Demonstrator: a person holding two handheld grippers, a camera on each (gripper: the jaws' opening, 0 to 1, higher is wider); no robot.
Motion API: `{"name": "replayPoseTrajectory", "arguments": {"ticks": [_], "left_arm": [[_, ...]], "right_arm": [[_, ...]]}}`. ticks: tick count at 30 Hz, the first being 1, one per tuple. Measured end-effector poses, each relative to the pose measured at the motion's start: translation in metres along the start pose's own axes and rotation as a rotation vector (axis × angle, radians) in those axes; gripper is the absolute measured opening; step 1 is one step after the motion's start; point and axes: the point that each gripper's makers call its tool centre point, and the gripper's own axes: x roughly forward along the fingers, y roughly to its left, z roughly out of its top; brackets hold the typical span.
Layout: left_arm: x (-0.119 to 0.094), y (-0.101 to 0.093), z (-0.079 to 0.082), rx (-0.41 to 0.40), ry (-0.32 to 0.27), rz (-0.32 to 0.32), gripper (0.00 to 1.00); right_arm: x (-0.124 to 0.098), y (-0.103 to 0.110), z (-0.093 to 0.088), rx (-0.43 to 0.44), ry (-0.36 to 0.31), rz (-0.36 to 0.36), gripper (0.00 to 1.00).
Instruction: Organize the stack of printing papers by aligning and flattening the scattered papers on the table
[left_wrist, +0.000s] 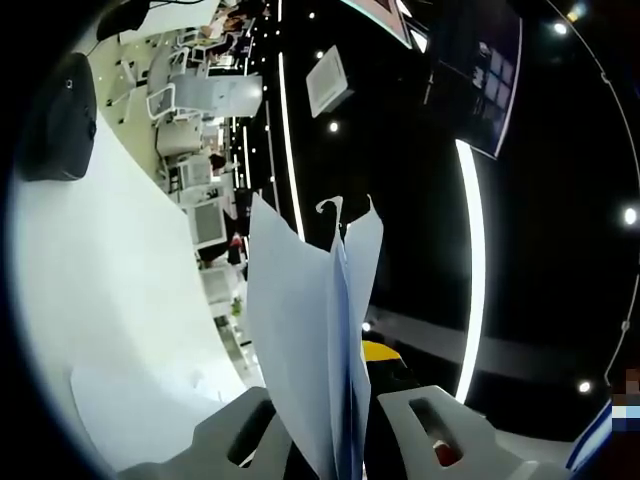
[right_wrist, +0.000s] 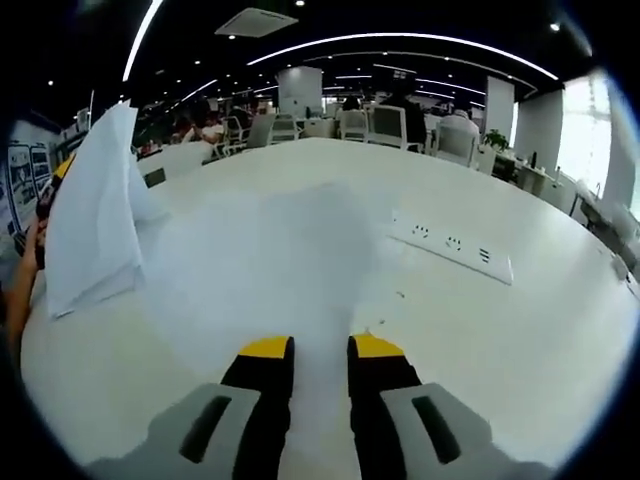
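My left gripper (left_wrist: 338, 395) is shut on a stack of white printing papers (left_wrist: 300, 330), which stands edge-on between the jaws and fans apart at its top. In the right gripper view the same stack (right_wrist: 95, 225) hangs above the table's left side, a hand (right_wrist: 20, 290) beside it. A loose sheet (left_wrist: 150, 410) lies flat on the white table (left_wrist: 90, 270). My right gripper (right_wrist: 321, 355) hovers low over the table (right_wrist: 520, 350), its yellow-tipped jaws a narrow gap apart with nothing between them. A faint flat sheet (right_wrist: 270, 250) lies ahead of it.
A white power strip (right_wrist: 450, 243) with sockets is set into the table right of centre. Office chairs (right_wrist: 385, 122) and seated people line the far edge. A dark speaker-like object (left_wrist: 62, 118) sits at the table's end in the left gripper view.
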Motion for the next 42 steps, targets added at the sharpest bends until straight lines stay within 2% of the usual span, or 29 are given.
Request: {"name": "replayPoseTrajectory", "arguments": {"ticks": [3, 6, 8, 11, 14, 16, 26, 29, 34, 42], "left_arm": [[-0.001, -0.001, -0.001, 0.001, -0.001, 0.001, 0.06], [-0.002, -0.001, -0.001, 0.003, -0.002, 0.001, 0.06], [-0.002, -0.001, -0.001, 0.001, -0.002, 0.002, 0.06], [-0.002, -0.001, -0.001, 0.003, -0.002, 0.001, 0.06], [-0.002, -0.001, -0.001, 0.0, -0.003, 0.002, 0.06], [-0.002, -0.002, -0.001, 0.001, -0.003, 0.002, 0.06], [-0.003, -0.004, -0.004, 0.0, -0.002, 0.0, 0.06], [-0.003, -0.003, -0.004, 0.0, -0.002, 0.0, 0.06], [-0.002, -0.002, -0.003, -0.001, -0.001, 0.002, 0.06], [-0.001, 0.001, -0.001, 0.0, 0.0, 0.008, 0.06]], "right_arm": [[-0.002, -0.006, 0.0, 0.009, -0.009, -0.011, 0.04], [-0.003, -0.009, 0.0, 0.016, -0.018, -0.011, 0.0], [-0.002, -0.01, 0.001, 0.061, -0.021, 0.0, 0.0], [-0.005, -0.008, 0.0, 0.076, -0.023, 0.002, 0.0], [-0.009, -0.005, -0.003, 0.153, 0.003, 0.005, 0.0], [-0.014, -0.004, -0.001, 0.207, -0.01, 0.021, 0.0], [-0.036, -0.006, 0.001, 0.233, -0.025, 0.032, 0.0], [-0.045, -0.003, 0.005, 0.281, -0.034, 0.051, 0.0], [-0.057, 0.002, 0.012, 0.34, -0.071, 0.083, 0.0], [-0.081, 0.01, 0.032, 0.493, -0.206, 0.182, 0.0]]}}
